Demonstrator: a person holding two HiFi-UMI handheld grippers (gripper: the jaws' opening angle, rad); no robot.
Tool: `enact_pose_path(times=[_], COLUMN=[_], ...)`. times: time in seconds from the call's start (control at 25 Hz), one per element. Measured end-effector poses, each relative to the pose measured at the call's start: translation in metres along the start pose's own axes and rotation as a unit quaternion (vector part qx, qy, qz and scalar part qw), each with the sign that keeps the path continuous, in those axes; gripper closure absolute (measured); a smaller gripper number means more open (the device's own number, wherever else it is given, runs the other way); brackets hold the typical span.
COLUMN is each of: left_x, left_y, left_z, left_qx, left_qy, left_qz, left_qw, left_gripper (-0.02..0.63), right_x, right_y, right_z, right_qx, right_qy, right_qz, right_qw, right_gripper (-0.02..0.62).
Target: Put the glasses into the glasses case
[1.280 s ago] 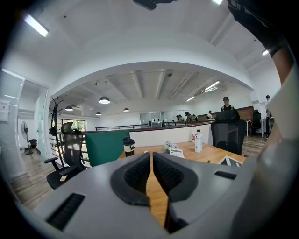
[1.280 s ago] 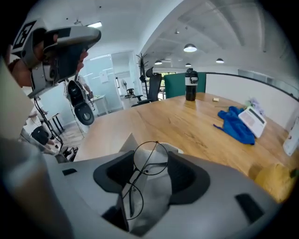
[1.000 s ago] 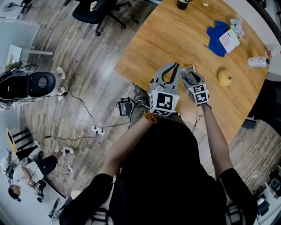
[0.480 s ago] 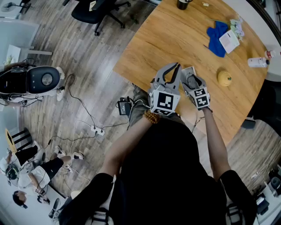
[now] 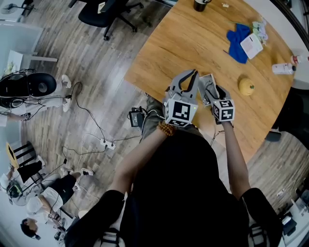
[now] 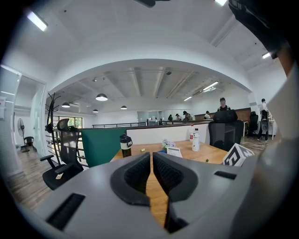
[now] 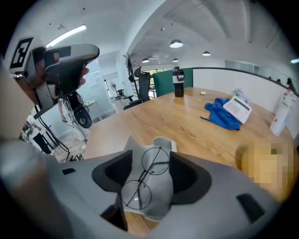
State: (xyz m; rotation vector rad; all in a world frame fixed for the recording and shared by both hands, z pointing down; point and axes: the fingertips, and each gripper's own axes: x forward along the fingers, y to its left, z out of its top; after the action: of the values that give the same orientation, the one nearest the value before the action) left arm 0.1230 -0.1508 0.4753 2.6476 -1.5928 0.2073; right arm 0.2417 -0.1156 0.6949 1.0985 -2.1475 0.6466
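Round wire-rimmed glasses (image 7: 157, 161) lie inside the open grey glasses case (image 7: 161, 198), which rests near the front edge of the wooden table (image 5: 174, 43). My right gripper (image 7: 150, 156) points down over the case (image 5: 206, 81). Its jaws are closing, with the case and glasses between them. I see no pad pressing on either. In the head view the right gripper (image 5: 213, 91) hides most of the case. My left gripper (image 5: 194, 72) hangs just left of it, held level, jaws shut with nothing between them (image 6: 152, 155).
Farther back on the table are a blue cloth (image 5: 238, 41) with a white booklet (image 5: 252, 44), a yellow object (image 5: 246, 86), a white bottle (image 5: 282, 67) and a dark cup (image 5: 200, 4). An office chair (image 5: 104, 12) and floor cables (image 5: 96, 137) lie to the left.
My right gripper has shifted a little to the right and rolled about its own axis over the case. The left gripper has stayed put.
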Motion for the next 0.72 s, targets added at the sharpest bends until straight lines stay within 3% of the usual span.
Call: enact_pose_path(times=[0.12,0.36,0.52,0.72], left_x=[0.001,0.004,0.005,0.005], left_y=[-0.001,-0.006,-0.007,-0.008], left_z=[0.002,0.003,0.001,0.001], left_qx=[0.0,0.002,0.004,0.007], left_qy=[-0.002,-0.002,0.002,0.001], left_qz=[-0.002,-0.008,-0.008,-0.008], left_qw=[1.0,1.0,1.0,0.9999], left_gripper=[0.571,0.571,0.571,0.571], right_x=[-0.006,0.009,0.018,0.024], right_y=[0.007,0.016,0.009,0.009], right_z=[-0.009,-0.039,-0.046,-0.039], right_qx=[0.023,0.044,0.036,0.016], right_qy=[0.02,0.081,0.109,0.149], right_qz=[-0.019,-0.029,-0.035,-0.023], right_qw=[0.999,0.995,0.993,0.988], right_gripper=[0.395,0.425,0.471,0.481])
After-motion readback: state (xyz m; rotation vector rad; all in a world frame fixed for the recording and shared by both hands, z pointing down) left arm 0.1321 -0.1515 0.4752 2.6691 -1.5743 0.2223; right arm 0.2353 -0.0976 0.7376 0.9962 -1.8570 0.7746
